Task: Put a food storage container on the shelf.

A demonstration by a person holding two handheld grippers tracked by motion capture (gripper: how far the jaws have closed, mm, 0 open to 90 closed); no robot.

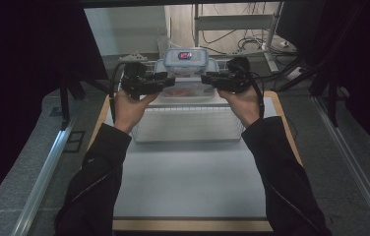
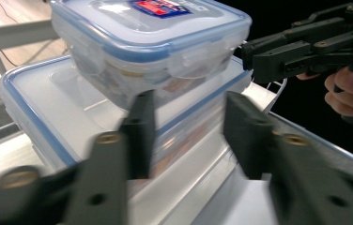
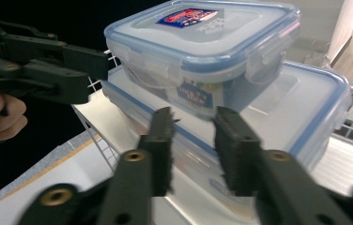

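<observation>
A small clear box with a blue-rimmed lid sits on a larger flat box of the same kind. Both rest on top of a white wire basket. My left gripper points at the stack from the left, jaws apart, with the larger box's corner just beyond the gap. My right gripper faces it from the right, jaws also apart around the larger box's lid edge. Neither pair of pads presses on anything that I can see.
The basket stands at the far half of a pale table with a wooden rim. Dark curtains hang on both sides. Behind the table are a metal frame and cables on the floor.
</observation>
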